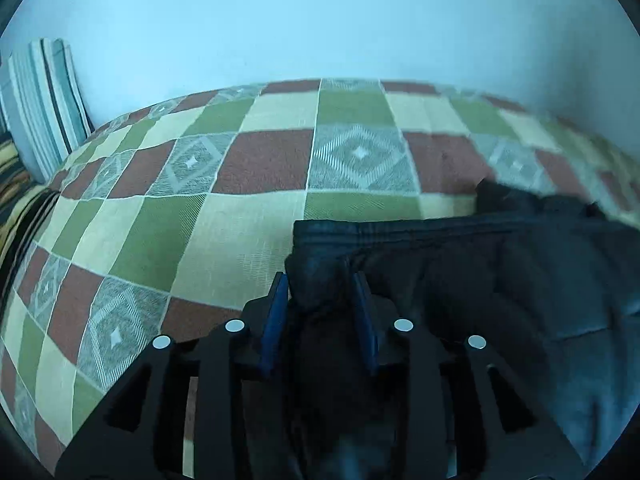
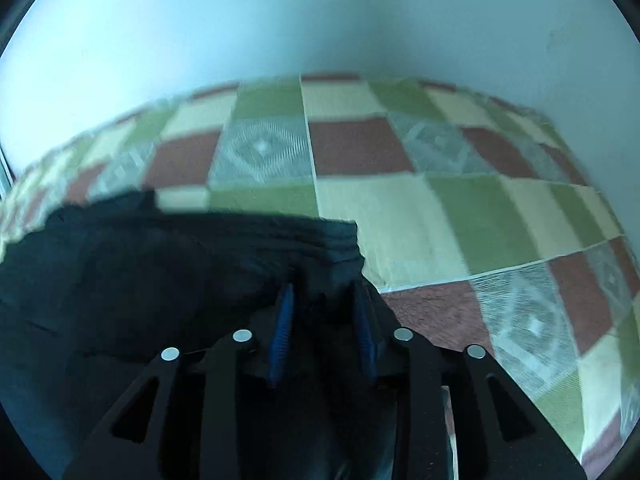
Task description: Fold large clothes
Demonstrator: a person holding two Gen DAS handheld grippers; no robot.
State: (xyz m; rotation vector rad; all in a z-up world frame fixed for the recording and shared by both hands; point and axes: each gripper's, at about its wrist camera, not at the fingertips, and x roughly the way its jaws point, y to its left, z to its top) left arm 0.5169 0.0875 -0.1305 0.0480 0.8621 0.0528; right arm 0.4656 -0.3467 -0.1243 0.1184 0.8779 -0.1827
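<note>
The large dark, near-black cloth garment point(image 1: 500, 280) lies on the bed, on its checked green, cream and rust-red bedspread point(image 1: 224, 224), some way in from the far edge along the pale wall point(image 1: 320, 20). The left gripper point(image 1: 322, 300) has its blue-padded fingers point(image 1: 276, 316) narrowed on one bunched corner of the garment; the right gripper point(image 2: 322, 308) pinches the opposite corner likewise. Judging by the stacked layers at its far edge, one fold looks made; further folding and smoothing remain.
</note>
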